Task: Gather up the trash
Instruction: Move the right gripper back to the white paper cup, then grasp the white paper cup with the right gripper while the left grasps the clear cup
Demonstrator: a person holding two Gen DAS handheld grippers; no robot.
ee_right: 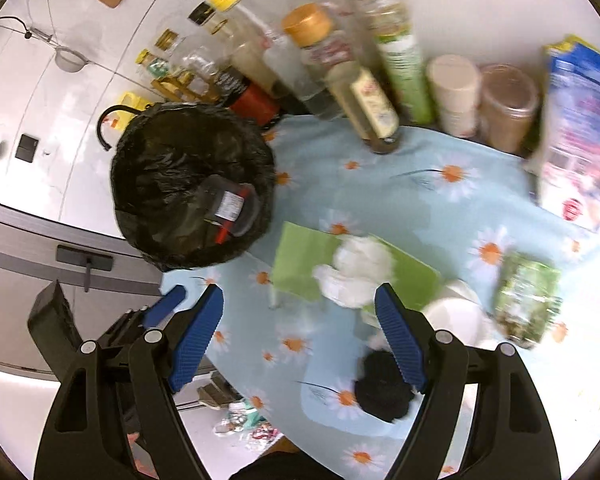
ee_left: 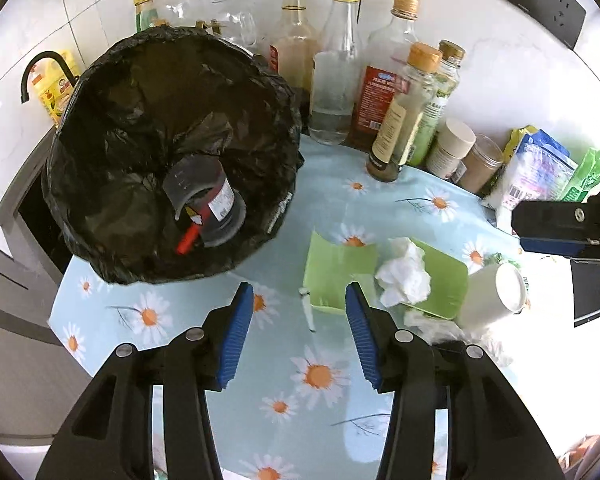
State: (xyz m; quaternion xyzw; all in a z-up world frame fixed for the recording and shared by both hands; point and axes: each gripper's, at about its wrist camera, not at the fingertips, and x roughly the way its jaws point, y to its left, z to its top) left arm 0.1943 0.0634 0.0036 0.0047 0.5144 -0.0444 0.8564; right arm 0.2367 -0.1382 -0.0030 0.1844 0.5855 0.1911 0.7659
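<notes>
A bin lined with a black bag (ee_left: 172,152) stands on the daisy-print cloth and holds a dark plastic container (ee_left: 208,204); it also shows in the right wrist view (ee_right: 188,188). A green folded carton (ee_left: 340,268) lies to its right with a crumpled white tissue (ee_left: 404,272) on it. A white paper cup (ee_left: 496,296) lies on its side beside them. My left gripper (ee_left: 300,332) is open and empty, just short of the carton. My right gripper (ee_right: 300,336) is open and empty above the tissue (ee_right: 356,272). A black crumpled thing (ee_right: 384,384) lies under its right finger.
A row of glass bottles (ee_left: 336,68) and jars (ee_left: 452,148) stands along the back wall. Snack packets (ee_left: 540,168) lie at the right. A green packet (ee_right: 528,296) lies on the cloth. Small wrappers (ee_right: 244,420) lie at the cloth's near edge.
</notes>
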